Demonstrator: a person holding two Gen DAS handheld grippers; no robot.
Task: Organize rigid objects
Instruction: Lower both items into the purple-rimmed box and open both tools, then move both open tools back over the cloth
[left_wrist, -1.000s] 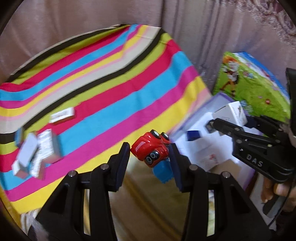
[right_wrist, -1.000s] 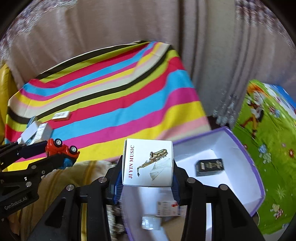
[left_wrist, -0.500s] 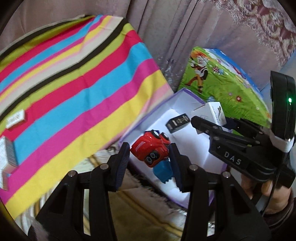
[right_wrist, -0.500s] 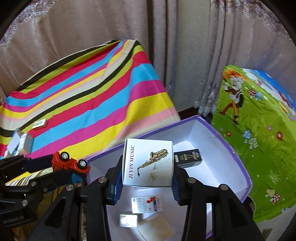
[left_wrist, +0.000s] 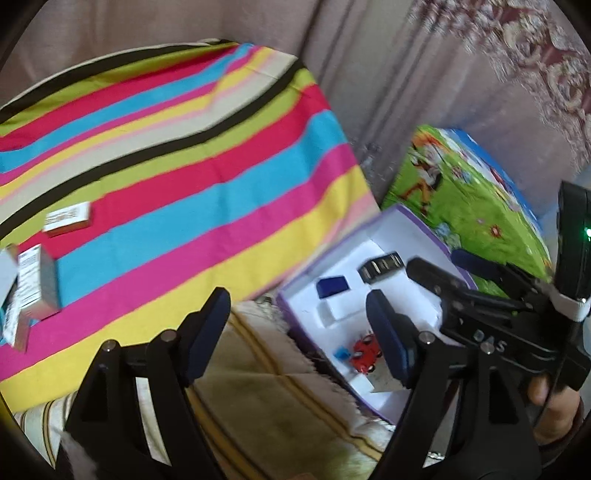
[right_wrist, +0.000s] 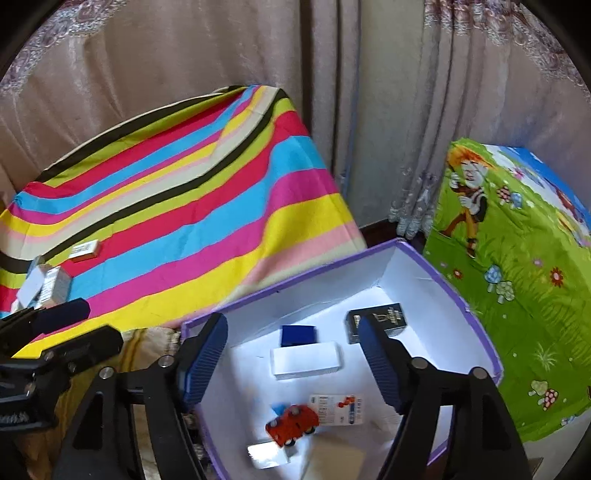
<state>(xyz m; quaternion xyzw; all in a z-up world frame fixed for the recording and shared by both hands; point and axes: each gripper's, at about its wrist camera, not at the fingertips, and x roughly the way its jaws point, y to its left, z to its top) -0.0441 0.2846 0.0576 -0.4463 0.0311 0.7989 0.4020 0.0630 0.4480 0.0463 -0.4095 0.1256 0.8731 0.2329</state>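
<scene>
Over the purple-edged box (right_wrist: 476, 317), right wrist view: right gripper (right_wrist: 291, 354) with fingers spread wide, having just been opening, nothing between them. Below it, on the white box floor, lie a white box (right_wrist: 304, 360), a dark blue box (right_wrist: 298, 335), a black box with gold print (right_wrist: 384, 319), a flat printed packet (right_wrist: 338, 404), and the red toy car (right_wrist: 291, 424), blurred, near the front of the box. This view alone shows the full box interior, plus a silvery packet (right_wrist: 267, 452) and a tan card (right_wrist: 336, 461) at the bottom edge, both too blurred to identify. Left gripper (right_wrist: 77, 325) enters at the left edge, beside the box. Left wrist view: left gripper (left_wrist: 295, 328) fingers also spread apart after just opening, empty; between them shows a tan cushion or rug, not the box. Red toy car (left_wrist: 364, 356) sits in the box's near corner (left_wrist: 295, 291), partly hidden by the right-hand finger, with a small light blue piece (left_wrist: 341, 353) just beside it. Only this view shows the right gripper (left_wrist: 439, 277) from the side over the box, and part of a hand (left_wrist: 550, 410) gripping its handle. Both views share the striped cloth surface (left_wrist: 184, 166), where small white cartons (left_wrist: 35, 284) and a flat labelled box (left_wrist: 66, 219) remain, and a green cartoon-printed cover (right_wrist: 509, 277) beyond the box, curtains (right_wrist: 221, 55) behind.
</scene>
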